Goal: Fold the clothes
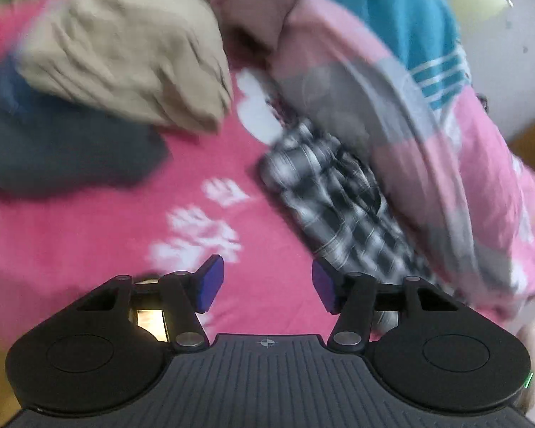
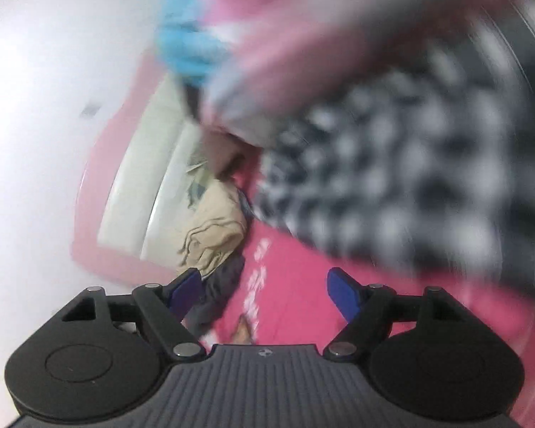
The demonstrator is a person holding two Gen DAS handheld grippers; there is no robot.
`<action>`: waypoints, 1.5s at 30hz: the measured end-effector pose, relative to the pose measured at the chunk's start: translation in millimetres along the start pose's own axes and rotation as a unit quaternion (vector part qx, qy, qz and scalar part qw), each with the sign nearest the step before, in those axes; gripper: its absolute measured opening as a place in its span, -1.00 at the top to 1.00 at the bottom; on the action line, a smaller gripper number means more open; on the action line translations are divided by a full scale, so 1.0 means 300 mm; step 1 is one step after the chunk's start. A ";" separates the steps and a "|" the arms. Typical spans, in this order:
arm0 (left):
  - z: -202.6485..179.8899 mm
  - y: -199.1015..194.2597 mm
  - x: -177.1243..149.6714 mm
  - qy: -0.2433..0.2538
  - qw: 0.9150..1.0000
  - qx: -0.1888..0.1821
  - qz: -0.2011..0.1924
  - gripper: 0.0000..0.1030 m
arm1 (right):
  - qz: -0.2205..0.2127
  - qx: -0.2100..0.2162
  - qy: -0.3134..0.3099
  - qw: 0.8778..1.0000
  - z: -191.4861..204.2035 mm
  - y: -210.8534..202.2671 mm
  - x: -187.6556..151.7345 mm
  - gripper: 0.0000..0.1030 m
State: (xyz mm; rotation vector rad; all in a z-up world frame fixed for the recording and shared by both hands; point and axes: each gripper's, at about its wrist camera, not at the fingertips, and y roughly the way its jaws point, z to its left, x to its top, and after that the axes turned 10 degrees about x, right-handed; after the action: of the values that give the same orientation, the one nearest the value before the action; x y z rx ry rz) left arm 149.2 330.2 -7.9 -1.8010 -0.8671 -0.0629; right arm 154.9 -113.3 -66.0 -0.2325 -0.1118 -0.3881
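Note:
A black-and-white checked garment (image 1: 333, 196) lies crumpled on the pink bedsheet (image 1: 89, 249), ahead and right of my left gripper (image 1: 267, 287), which is open with nothing between its purple pads. A beige garment (image 1: 125, 60) sits in a heap at the upper left, on top of a dark grey garment (image 1: 64, 149). In the right wrist view the checked garment (image 2: 392, 178) fills the upper right, very blurred, close above my right gripper (image 2: 264, 292), which is open and empty. The beige garment (image 2: 214, 235) and dark garment (image 2: 217, 296) lie beyond its left finger.
A pink, grey and blue quilt (image 1: 428, 125) is bunched along the right of the bed. A brownish cloth (image 1: 260, 7) lies at the top. In the right wrist view a white wall (image 2: 35, 107) and a pale pillow (image 2: 139, 185) border the pink sheet (image 2: 296, 303).

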 end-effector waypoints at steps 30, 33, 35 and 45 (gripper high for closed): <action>-0.138 0.315 0.042 -0.100 0.987 0.036 -0.119 0.84 | -0.327 -0.055 0.170 0.928 -0.312 -0.245 -0.007 0.77; -0.092 0.245 0.017 -0.107 0.987 0.028 -0.115 0.86 | -0.318 -0.052 0.169 0.931 -0.296 -0.254 -0.024 0.78; -0.052 0.196 -0.003 -0.114 0.987 0.024 -0.112 0.86 | -0.310 -0.047 0.169 0.934 -0.285 -0.257 -0.033 0.79; 0.120 -0.010 -0.153 -0.107 0.988 0.026 -0.104 0.88 | -0.255 -0.022 0.183 0.949 -0.233 -0.372 -0.202 0.81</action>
State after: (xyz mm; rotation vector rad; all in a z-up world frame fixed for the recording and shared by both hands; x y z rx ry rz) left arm 101.1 336.8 -40.5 -1.6845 -1.1985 0.0194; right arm 60.3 -208.8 -120.3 -0.1701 0.2080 -0.9437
